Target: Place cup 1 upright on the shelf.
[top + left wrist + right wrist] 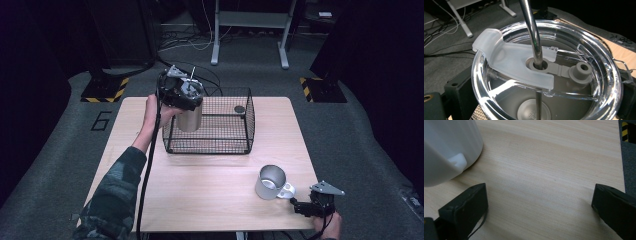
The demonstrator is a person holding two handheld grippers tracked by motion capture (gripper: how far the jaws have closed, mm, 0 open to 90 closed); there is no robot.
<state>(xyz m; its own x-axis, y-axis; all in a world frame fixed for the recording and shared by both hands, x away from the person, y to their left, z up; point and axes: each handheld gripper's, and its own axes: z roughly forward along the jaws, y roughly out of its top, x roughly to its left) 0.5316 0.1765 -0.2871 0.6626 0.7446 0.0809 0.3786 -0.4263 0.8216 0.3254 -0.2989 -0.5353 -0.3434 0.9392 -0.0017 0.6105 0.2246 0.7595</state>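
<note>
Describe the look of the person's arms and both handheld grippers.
The left gripper is a bulky black body with a grey three-cornered plate on top and a black cable trailing along a camouflage-patterned sleeve. The right gripper is black too, with the same grey plate and blocky black jaws.

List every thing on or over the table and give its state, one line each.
Steel tumbler: upright, held by the left tongs over the left end of the wire basket.
Clear lid: seated on the tumbler, flap open, metal straw through its hole.
Wire basket: upright on the table, a small dark disc inside.
Mug: upright on the table, free.
Right tongs: open, beside the mug's handle.
</note>
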